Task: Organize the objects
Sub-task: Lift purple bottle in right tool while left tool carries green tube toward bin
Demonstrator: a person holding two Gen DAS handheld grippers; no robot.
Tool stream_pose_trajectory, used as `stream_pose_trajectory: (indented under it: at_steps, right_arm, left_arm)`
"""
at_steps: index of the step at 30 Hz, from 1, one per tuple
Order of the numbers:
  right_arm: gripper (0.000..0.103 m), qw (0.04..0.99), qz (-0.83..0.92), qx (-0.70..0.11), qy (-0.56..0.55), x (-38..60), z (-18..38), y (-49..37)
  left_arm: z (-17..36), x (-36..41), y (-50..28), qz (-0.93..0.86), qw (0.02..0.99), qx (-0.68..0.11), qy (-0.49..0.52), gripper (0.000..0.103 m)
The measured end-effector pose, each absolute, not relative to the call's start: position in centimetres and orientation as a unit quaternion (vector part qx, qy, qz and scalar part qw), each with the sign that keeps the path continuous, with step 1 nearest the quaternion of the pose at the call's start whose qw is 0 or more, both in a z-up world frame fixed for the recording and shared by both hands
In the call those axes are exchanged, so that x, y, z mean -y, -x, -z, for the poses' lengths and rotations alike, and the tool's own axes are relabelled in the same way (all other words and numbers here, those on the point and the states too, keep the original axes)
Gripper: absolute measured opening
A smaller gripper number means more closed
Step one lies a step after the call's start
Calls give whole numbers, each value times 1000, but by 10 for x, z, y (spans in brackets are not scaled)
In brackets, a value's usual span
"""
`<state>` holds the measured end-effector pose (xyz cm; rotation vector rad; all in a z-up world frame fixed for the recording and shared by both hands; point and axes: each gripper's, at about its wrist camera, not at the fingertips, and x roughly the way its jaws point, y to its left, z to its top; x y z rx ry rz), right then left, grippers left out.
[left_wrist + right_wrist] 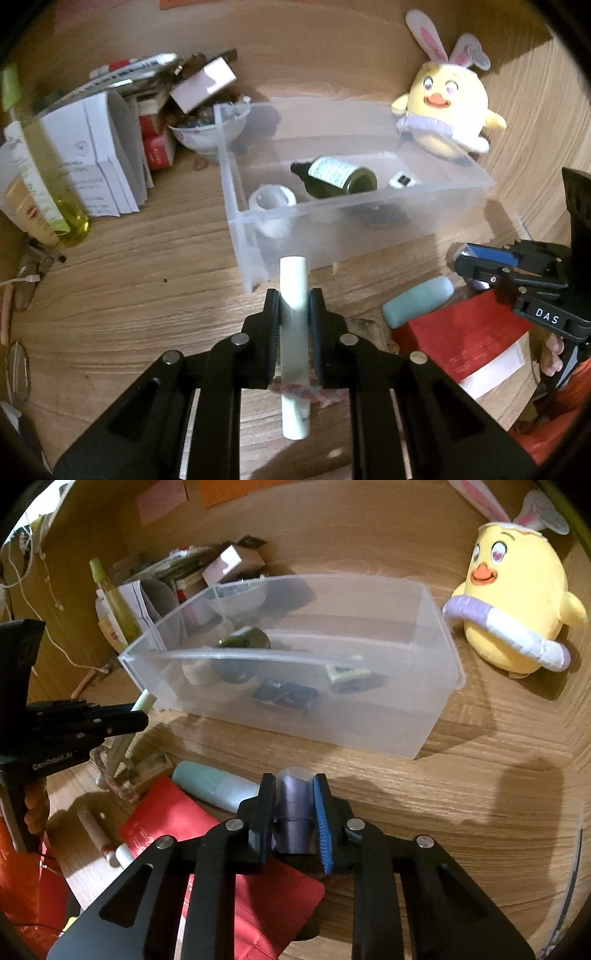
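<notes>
**A:** Item one, left gripper (293,314)?

**B:** Jaws closed tight on a pale green tube (293,332), gripped at mid-length. The tube stands on end between the pads, its top poking above them, above the wooden tabletop (147,295) just in front of the clear plastic bin (332,221).

**A:** Item two, right gripper (295,805)?

**B:** Jaws closed on a small purple bottle (293,805) with a clear rounded cap. It sits upright between the pads, in front of the bin's near wall.

**A:** Bin contents?

**B:** One dark green bottle (338,179) lying on its side, one white round jar (271,197) at the left end, one small white-and-black box (400,181) toward the right. The right wrist view shows a dark flat packet (286,698) through the wall.

**A:** Loose stock on the table?

**B:** One teal tube (417,301) lying beside a red pouch (461,332). One yellow plush chick (448,110) with rabbit ears behind the bin's right corner. Papers, boxes and a bowl (208,131) heaped to the left.
</notes>
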<state>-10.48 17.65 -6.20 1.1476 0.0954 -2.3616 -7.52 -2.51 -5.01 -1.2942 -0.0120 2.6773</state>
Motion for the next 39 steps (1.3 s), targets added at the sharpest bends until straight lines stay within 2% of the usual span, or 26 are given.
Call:
stream_pose_trajectory:
  at_steps: [20, 39]
  right_arm:
    - [18, 251, 901, -12, -353, -190, 13, 90]
    - [18, 256, 921, 8, -293, -201, -29, 90]
  left_arm:
    - [5, 27, 56, -929, 77, 44, 360, 15]
    - [-37, 13, 67, -946, 93, 49, 308, 15]
